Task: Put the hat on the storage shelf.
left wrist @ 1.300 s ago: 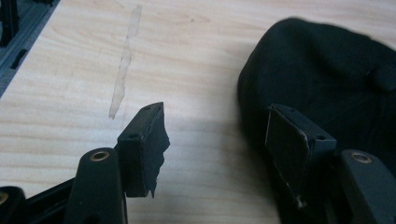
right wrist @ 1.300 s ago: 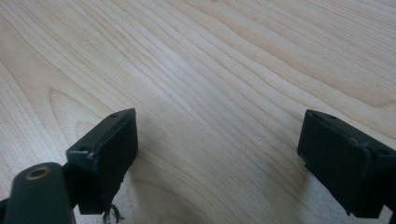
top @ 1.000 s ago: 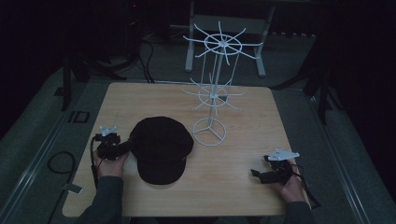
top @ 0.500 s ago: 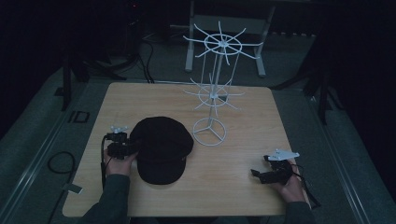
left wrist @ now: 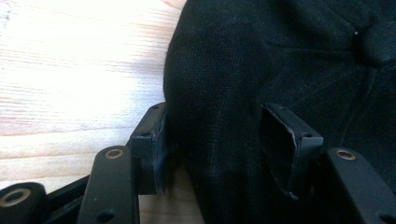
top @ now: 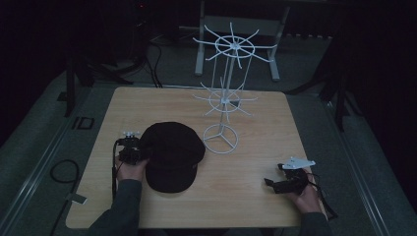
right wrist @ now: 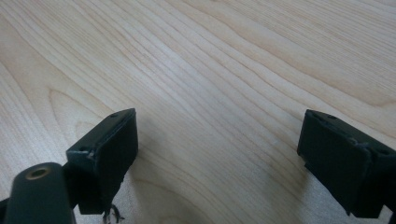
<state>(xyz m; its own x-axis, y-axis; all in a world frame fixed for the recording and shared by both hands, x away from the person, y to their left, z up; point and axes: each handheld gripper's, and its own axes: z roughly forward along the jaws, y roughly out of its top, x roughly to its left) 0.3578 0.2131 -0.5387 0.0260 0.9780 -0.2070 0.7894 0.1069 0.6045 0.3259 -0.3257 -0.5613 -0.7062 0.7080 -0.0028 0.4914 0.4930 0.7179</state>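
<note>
Black cap's (left wrist: 261, 93) edge sits between the left claw's (left wrist: 224, 149) closing jaws.

The black cap (left wrist: 280, 70) runs off the left gripper view's right edge.

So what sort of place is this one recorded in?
Probably a lab or studio set up for recording: a lone wooden table in a dark room, cables trailing over the floor, and a white wire display rack beside a black cap.

a light wooden table (top: 255, 113) with rounded corners stands on a grey carpeted floor (top: 44, 147) in a dim room. black cables (top: 59, 169) lie on the floor. behind the table rise grey metal legs (top: 199, 49); beyond, darkness.
</note>
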